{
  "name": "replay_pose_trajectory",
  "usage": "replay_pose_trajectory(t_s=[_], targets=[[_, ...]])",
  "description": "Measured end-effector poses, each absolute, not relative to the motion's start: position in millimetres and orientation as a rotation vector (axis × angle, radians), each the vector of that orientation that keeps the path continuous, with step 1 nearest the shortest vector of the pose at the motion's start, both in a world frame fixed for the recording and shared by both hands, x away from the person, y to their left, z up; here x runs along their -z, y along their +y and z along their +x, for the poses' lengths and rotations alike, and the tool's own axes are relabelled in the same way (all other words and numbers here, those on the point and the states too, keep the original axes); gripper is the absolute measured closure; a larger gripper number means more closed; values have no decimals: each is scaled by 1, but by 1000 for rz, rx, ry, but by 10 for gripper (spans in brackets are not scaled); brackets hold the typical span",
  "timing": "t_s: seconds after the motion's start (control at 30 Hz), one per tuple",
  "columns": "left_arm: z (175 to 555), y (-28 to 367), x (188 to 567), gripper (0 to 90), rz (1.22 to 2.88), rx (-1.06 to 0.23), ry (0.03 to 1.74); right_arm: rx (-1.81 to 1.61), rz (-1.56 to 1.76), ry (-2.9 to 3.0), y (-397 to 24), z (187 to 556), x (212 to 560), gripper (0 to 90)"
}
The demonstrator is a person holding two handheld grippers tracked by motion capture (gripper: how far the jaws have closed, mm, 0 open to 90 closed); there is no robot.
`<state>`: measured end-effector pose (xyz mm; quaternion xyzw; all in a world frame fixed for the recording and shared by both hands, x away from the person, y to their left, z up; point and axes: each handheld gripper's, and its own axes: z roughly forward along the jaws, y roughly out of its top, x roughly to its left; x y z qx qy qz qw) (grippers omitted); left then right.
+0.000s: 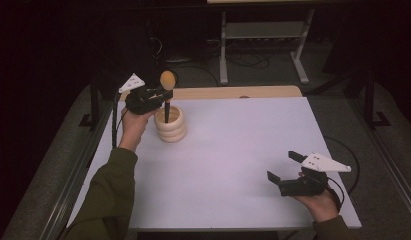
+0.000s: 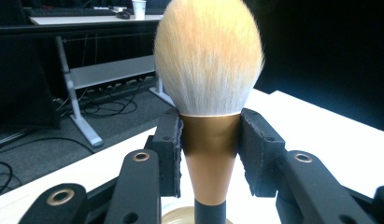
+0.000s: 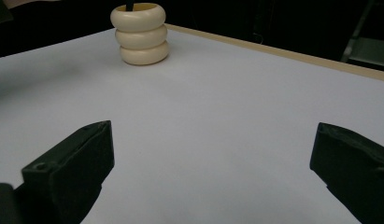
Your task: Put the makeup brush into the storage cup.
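While the right hand-held gripper (image 1: 284,166) rests low at the near right corner of the desk (image 1: 243,150), its 2 jaws spread wide with bare desk between them, the working step belongs to the far left. Beyond it, the left hand-held gripper (image 1: 163,95) is clenched on the makeup brush (image 1: 167,92), its 2 padded jaws pressing the bronze ferrule (image 2: 210,154) from either side, just under the bristles. The brush stands upright, and its black handle (image 1: 166,111) reaches down into the cream holder (image 1: 170,124), a pot shaped like 3 stacked rings that stands on the far left part of the desk. Whether the brush is going in or coming out cannot be told; either way, the step is best done by keeping the handle vertical and centred in the opening, so that it neither scrapes the rim nor tips the pot, and by moving slowly, since the holder looks light. The bristle head (image 2: 208,56) is a full, soft, egg-shaped tuft, pale at the base and peach toward the tip.
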<state>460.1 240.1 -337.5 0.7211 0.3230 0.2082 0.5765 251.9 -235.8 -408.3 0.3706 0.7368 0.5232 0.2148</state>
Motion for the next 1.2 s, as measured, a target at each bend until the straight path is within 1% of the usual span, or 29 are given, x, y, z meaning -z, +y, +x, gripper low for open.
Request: replay_pose_trajectory(t_s=[0.7, 1.0, 1.03, 1.1, 1.17, 1.2], targets=[[464, 240, 354, 622, 1735, -456, 801, -1451, 1024, 2043, -236, 252, 408, 0], [464, 240, 357, 608, 1757, -471, 811, -1452, 1023, 2043, -236, 252, 408, 0], [464, 240, 357, 580, 1754, -467, 806, -1452, 1024, 2043, -236, 252, 408, 0], [466, 240, 359, 454, 1763, -454, 805, -1455, 1026, 2042, -236, 252, 408, 0], [466, 238, 360, 306, 1778, -474, 826, -1455, 1025, 2043, -235, 252, 408, 0], [466, 238, 360, 246, 1792, -481, 839, -1455, 1024, 2043, -235, 252, 408, 0]])
